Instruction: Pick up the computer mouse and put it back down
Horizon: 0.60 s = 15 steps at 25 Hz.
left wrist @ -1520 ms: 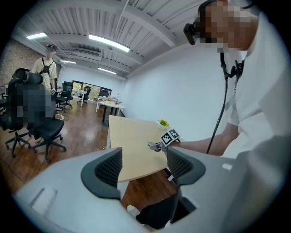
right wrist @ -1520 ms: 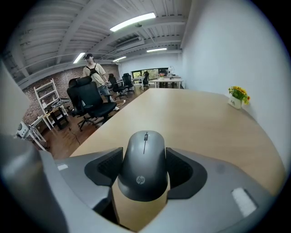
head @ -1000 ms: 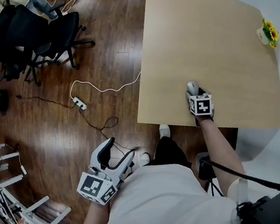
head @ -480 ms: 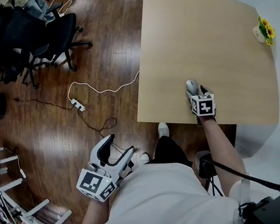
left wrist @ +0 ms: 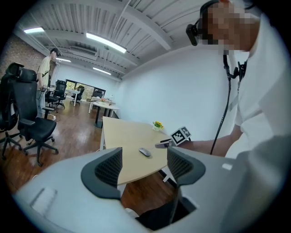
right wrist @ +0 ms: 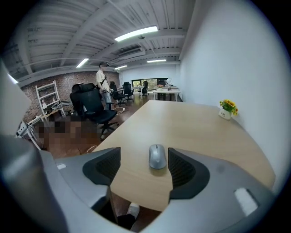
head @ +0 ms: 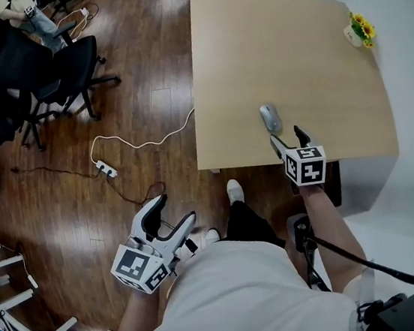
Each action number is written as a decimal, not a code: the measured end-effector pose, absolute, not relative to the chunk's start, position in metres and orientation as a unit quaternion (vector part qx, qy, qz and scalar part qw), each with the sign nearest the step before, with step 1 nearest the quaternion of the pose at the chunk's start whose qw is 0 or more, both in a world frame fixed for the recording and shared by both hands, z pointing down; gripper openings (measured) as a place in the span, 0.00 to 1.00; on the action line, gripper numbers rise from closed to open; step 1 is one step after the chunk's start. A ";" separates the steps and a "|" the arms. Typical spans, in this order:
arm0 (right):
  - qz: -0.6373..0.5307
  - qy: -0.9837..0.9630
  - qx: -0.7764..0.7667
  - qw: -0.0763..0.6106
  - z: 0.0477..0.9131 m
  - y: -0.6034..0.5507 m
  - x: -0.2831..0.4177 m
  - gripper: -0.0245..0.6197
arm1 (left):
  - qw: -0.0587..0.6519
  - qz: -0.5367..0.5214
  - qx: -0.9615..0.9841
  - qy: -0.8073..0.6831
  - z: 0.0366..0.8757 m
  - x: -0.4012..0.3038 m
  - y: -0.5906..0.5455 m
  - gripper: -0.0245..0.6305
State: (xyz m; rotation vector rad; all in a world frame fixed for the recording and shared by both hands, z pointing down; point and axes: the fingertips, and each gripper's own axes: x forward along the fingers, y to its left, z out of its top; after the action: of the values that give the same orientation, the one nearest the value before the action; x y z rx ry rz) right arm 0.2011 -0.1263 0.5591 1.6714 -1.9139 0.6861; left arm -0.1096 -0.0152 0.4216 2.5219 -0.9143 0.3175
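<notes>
While the pale wooden table spreads out ahead of it, the right gripper is held at the table's near edge with its jaws released and spread wide. Nothing sits between its ribbed pads, and they grip nothing. The left gripper hangs low at the person's left side, over the dark wood floor and well apart from the table. Its jaws are just as wide apart and empty. The computer mouse lies flat on the table just ahead of the right gripper's jaw tips, apart from them and slightly toward the right jaw. It is silver-grey and oval, with a thin scroll wheel at its far end and its long side pointing away from the gripper. Far ahead and to the right of that gripper, a small white pot of yellow flowers stands near the table's far corner.
</notes>
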 end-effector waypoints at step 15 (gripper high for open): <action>0.208 -0.721 0.634 0.187 0.435 0.065 0.133 0.58 | 0.200 0.103 0.939 -0.261 0.416 -0.142 0.066 0.48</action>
State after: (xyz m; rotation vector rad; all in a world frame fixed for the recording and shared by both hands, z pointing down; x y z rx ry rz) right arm 0.1333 0.0648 0.4347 1.7841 -2.0297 0.5849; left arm -0.1418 0.0655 0.4156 2.6242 -0.7292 0.2865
